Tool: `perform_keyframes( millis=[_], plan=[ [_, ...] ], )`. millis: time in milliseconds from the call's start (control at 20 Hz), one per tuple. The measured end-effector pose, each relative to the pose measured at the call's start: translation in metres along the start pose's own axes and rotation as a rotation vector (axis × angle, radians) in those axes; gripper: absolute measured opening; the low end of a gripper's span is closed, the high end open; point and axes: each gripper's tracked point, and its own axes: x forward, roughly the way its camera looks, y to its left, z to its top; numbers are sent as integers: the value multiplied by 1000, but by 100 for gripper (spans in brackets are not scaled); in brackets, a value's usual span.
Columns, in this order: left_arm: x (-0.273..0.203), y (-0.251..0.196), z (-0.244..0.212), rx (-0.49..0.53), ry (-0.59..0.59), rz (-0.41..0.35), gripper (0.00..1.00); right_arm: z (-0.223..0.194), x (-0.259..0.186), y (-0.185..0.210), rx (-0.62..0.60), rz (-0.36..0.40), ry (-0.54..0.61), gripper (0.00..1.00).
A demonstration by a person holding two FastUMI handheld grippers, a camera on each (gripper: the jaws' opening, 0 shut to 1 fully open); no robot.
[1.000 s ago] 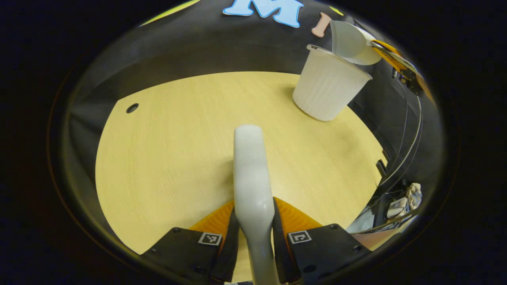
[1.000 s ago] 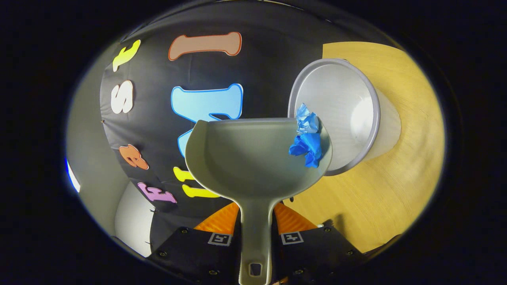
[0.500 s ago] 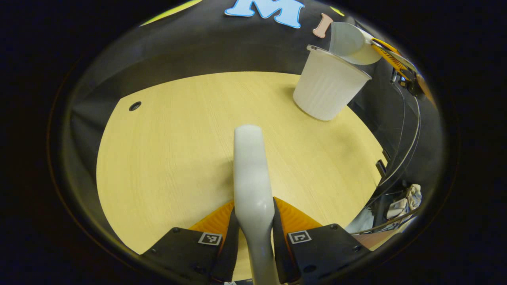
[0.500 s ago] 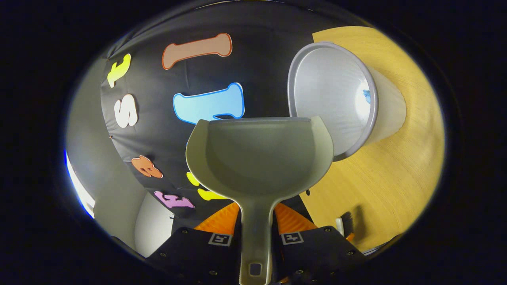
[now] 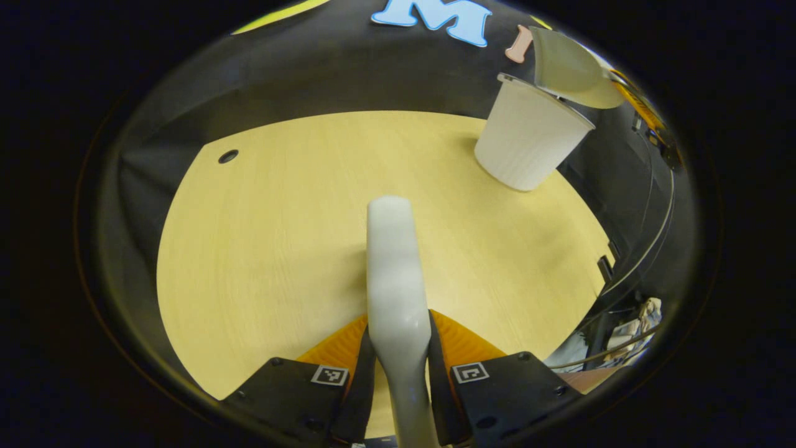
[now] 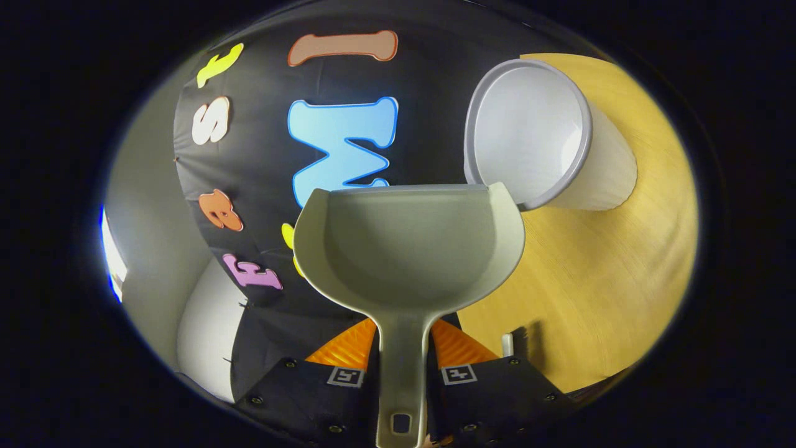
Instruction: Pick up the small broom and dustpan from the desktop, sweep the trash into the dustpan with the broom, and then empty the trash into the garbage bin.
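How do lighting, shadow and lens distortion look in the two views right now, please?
Left gripper view: the fisheye bends the table edge into a curve; the broom handle casts a soft shadow to its left; the bin looks sharp. Right gripper view: the bin interior is brightly lit, almost washed out; the dustpan is evenly lit, without glare.

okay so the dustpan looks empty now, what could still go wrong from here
The dustpan sits close to the bin's rim; pulling it away carelessly might clip the rim and tip the bin, which stands near the desk edge. The right tool pinches only the narrow handle, so the pan could twist. Lowering the broom fast might knock the desk.
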Motion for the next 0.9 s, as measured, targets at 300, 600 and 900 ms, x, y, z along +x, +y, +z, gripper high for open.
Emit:
perform_keyframes(
  millis=[300,600,900],
  plan=[
    [11,18,-1,-39,-2,56,49,-65,7,-35,-201,-137,128,30],
    [16,24,-4,-75,0,70,47,-87,14,-100,-381,-353,179,31],
    [23,26,-4,-106,-4,83,44,-89,16,-184,-566,-629,188,31]
  ],
)
